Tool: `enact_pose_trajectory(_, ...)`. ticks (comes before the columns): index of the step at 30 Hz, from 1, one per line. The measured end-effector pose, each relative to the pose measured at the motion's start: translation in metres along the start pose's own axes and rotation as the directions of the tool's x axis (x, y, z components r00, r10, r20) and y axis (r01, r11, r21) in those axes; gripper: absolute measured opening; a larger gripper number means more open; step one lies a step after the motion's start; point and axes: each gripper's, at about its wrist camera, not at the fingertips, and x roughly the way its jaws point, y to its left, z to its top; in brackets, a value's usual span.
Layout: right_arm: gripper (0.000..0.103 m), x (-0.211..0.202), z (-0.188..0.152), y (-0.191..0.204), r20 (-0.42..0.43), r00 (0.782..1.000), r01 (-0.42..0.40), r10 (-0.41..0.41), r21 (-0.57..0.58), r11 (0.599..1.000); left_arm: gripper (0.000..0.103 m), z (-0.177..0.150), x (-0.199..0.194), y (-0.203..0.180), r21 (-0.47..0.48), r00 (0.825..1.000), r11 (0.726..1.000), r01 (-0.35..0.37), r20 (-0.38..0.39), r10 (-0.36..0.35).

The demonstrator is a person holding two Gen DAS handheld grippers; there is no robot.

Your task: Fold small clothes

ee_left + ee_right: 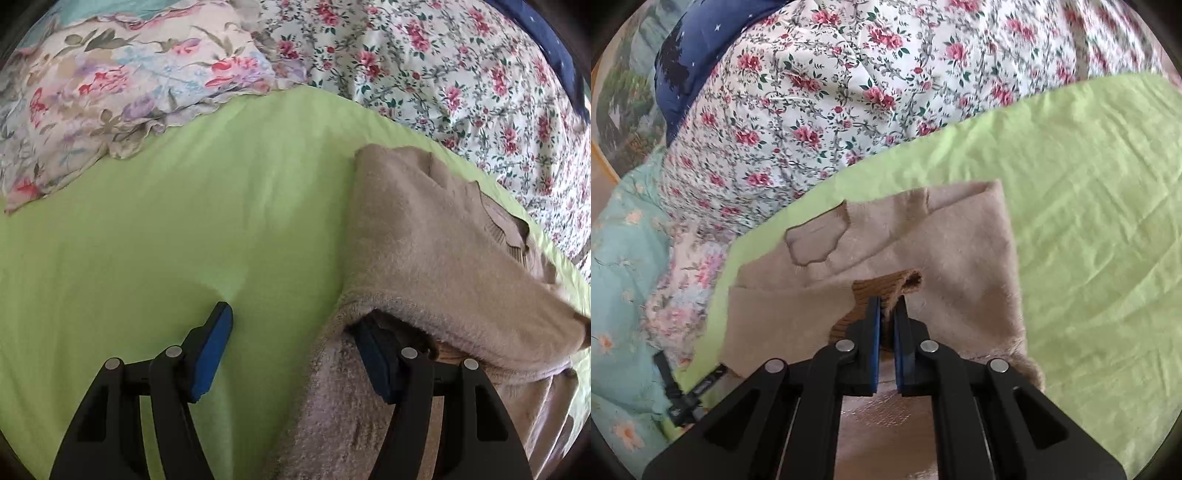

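Observation:
A beige fuzzy sweater (413,236) lies on a lime green sheet (184,221). My left gripper (295,325) is open wide. Its left finger rests on the bare sheet; its right finger is under a raised fold of the sweater's left edge. In the right wrist view the sweater (960,266) lies ahead, partly folded, its collar (816,240) to the far left. My right gripper (886,310) is shut on the sweater's ribbed brown cuff (882,288) and holds it over the body of the garment.
A pastel floral pillow (110,92) lies at the far left. A white quilt with pink roses (849,92) is bunched behind the sheet, with a navy blanket (687,66) beyond it. A teal floral cover (624,277) lies left. Green sheet (1089,221) extends to the right.

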Motion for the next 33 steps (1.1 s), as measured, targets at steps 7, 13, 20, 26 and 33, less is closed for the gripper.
enact_pose_trajectory(7, 0.048, 0.023, -0.018, -0.023, -0.065, 0.995, -0.065, 0.071, 0.099, 0.993, 0.068, -0.001, -0.001, 0.005, -0.033, 1.000, 0.999, 0.014, 0.009, -0.014)
enact_pose_trajectory(13, 0.031, 0.028, -0.030, -0.004, -0.107, 0.994, -0.040, 0.035, -0.045, 0.998, 0.068, -0.001, -0.001, 0.005, -0.039, 1.000, 0.999, 0.017, 0.009, -0.016)
enact_pose_trajectory(20, 0.008, -0.007, -0.002, 0.008, -0.036, 0.998, 0.059, -0.060, -0.027, 0.998, 0.068, -0.002, -0.001, 0.003, -0.037, 1.000, 0.999, 0.008, 0.012, -0.007)
enact_pose_trajectory(26, 0.014, 0.001, -0.011, 0.012, -0.024, 0.997, 0.074, -0.074, -0.011, 0.997, 0.068, -0.001, 0.000, 0.002, -0.037, 1.000, 0.999, 0.006, 0.013, -0.006)
enact_pose_trajectory(33, 0.025, 0.054, -0.035, 0.014, -0.181, 0.970, 0.142, -0.160, -0.110, 0.984, 0.068, -0.001, 0.000, 0.007, -0.053, 0.999, 0.998, 0.031, 0.013, -0.031)
